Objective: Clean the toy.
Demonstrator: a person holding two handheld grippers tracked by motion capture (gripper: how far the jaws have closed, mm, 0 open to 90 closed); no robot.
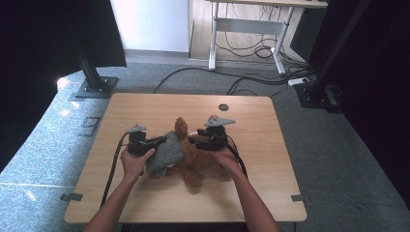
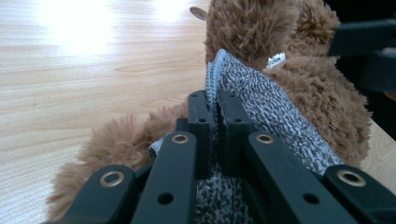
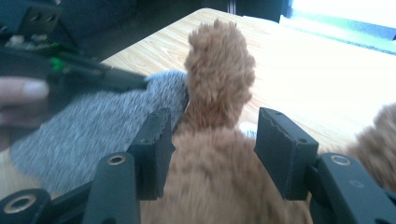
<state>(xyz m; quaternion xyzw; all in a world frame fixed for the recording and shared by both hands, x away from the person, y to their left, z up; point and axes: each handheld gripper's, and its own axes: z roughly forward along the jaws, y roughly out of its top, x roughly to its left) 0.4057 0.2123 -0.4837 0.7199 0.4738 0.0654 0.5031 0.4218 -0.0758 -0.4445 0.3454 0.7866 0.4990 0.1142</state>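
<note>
The bench point(image 1: 145, 203) carries a brown plush toy point(image 1: 200, 164) at centre, limbs sprawled. A grey knit garment point(image 1: 167, 152) covers its side toward nine o'clock. My left hand-held gripper point(image 2: 212, 116) is clenched on the garment's ribbed edge. My right hand-held gripper point(image 3: 210, 144) stands released, jaws astride the plush, an upright limb point(image 3: 219, 70) at twelve o'clock. Best practice, I judge: keep the hem taut and steady the body while working the knit over.

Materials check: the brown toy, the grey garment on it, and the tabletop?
Brown toy: looks like plush, long shaggy pile, matte. Grey garment: apparently knitted fabric, flecked black-and-white yarn with a pale ribbed edge, clamped in the left gripper. Tabletop: light wood or wood-look laminate, grain lines visible, semi-gloss glare.
</note>
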